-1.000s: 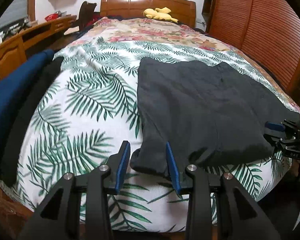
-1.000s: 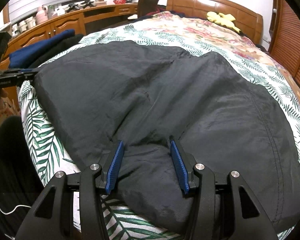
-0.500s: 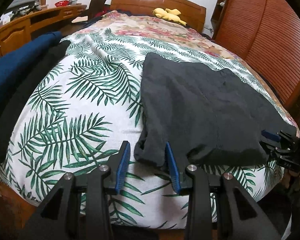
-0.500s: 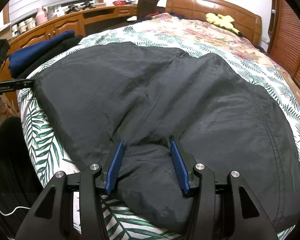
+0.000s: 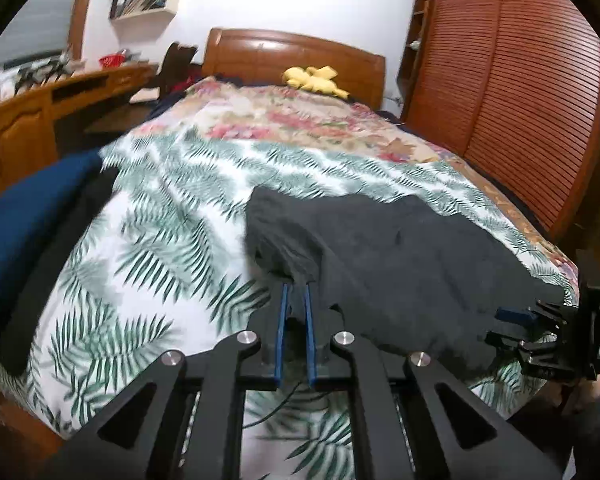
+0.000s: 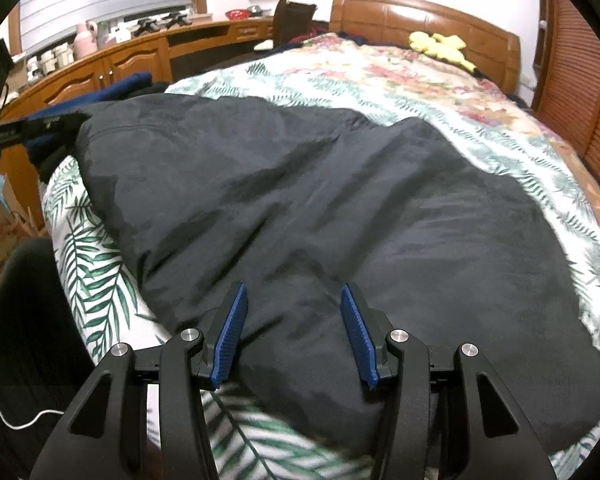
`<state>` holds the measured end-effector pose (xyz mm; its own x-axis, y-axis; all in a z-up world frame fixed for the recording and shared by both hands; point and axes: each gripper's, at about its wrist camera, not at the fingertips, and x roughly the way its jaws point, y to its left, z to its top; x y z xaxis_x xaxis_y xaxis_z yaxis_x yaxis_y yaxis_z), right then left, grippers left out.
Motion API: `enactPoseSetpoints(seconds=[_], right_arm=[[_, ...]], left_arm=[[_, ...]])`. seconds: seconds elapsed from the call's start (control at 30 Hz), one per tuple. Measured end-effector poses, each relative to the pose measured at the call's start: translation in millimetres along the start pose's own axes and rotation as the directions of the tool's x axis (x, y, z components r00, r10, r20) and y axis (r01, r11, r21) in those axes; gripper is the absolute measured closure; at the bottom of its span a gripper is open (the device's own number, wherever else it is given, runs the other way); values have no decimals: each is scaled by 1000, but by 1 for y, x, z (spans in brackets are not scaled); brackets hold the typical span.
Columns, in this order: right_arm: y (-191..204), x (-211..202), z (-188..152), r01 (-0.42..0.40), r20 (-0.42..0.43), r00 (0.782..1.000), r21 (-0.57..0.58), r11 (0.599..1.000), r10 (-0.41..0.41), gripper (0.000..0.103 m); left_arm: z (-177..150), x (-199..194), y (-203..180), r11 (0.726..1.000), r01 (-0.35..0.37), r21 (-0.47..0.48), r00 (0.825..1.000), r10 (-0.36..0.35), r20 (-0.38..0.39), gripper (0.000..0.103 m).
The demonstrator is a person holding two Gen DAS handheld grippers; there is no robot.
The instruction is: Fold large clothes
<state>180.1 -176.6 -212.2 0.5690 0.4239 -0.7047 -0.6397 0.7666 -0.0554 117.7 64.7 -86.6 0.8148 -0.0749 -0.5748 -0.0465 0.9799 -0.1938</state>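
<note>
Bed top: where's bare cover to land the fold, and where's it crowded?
Free: the palm-print cover between the dark garment and the blue and black clothes pile, and the floral stretch up to the yellow plush toy. Crowded: the near edge, where the left gripper pinches the garment's corner and the right gripper straddles it.

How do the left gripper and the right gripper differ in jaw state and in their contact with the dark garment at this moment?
The left gripper has its jaws shut on a bunched corner of the dark garment, which rises off the leaf-print bedspread there. The right gripper has its jaws standing apart, with the garment's edge lying between them and no pinch visible. Both are black with blue pads and work at the garment's near edge.
</note>
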Motion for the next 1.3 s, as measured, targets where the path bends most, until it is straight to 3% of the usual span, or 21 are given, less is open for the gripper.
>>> enactPoseSetpoints(seconds=[0.2, 0.4, 0.53, 0.63, 0.8, 0.97, 1.07, 1.3], right_arm=[[-30, -40, -6, 33, 53, 998, 44, 998, -35, 53], [-70, -76, -18, 86, 87, 992, 83, 993, -93, 53], [-93, -98, -30, 118, 100, 987, 111, 987, -129, 53], [-109, -111, -41, 125, 107, 984, 134, 983, -140, 54], [-123, -128, -49, 137, 120, 980, 161, 977, -158, 54], [-128, -134, -51, 152, 122, 977, 179, 972, -175, 54], [-128, -135, -48, 144, 130, 977, 182, 973, -169, 54], [-113, -137, -32, 147, 143, 975, 160, 976, -170, 54]], left_arm=[[29, -3, -57, 994, 38, 100, 998, -43, 49, 99], [48, 4, -133, 971, 107, 215, 991, -121, 55, 100], [51, 8, -191, 937, 193, 292, 978, -209, 24, 101], [53, 14, -236, 898, 274, 343, 958, -286, -16, 101], [48, 32, -292, 840, 352, 414, 934, -344, -97, 101], [38, 38, -312, 831, 324, 453, 946, -294, -137, 98], [32, 29, -312, 829, 286, 480, 957, -270, -103, 94], [35, 6, -277, 848, 301, 436, 951, -297, -81, 85]])
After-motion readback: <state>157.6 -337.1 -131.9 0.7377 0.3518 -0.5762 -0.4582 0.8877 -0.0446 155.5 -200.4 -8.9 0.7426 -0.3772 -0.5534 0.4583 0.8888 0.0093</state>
